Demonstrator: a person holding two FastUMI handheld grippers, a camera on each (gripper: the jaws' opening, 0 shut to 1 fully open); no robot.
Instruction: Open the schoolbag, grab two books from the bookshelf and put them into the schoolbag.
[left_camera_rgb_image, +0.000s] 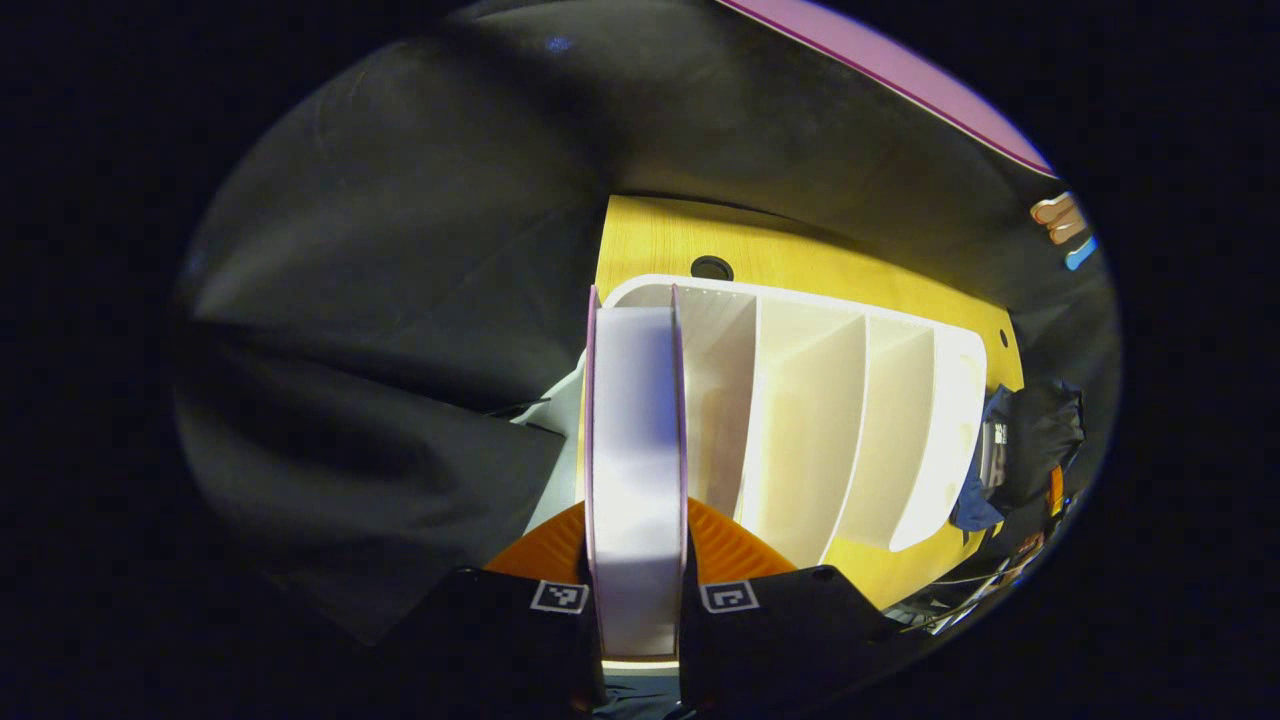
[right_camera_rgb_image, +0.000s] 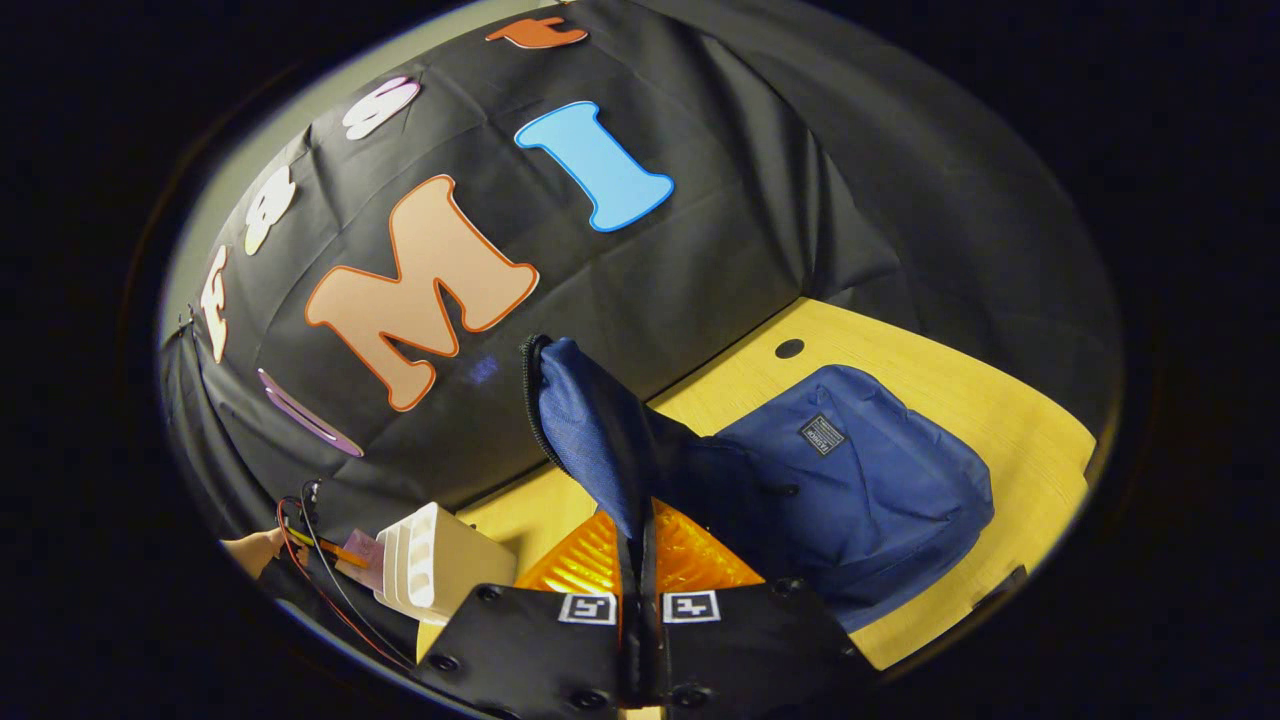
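Book (left_camera_rgb_image: 636, 480) clamped edge-on in left jaws, long axis running away up frame, bookshelf (left_camera_rgb_image: 850, 420) right of it. Schoolbag (right_camera_rgb_image: 850, 490) flap (right_camera_rgb_image: 590, 440) pinched in right jaws, held up at frame centre.

Not much we can actually read here. Small dark rectangular patch (right_camera_rgb_image: 822, 434) on front of navy blue fabric schoolbag (right_camera_rgb_image: 880, 490) has pale lettering, too tiny for us to make out. We spot similar label (left_camera_rgb_image: 996, 440) on same bag in left gripper view, blurred. Square black-and-white coded markers (right_camera_rgb_image: 690, 606) on gripper bodies, pattern only, no words. Nothing else legible.
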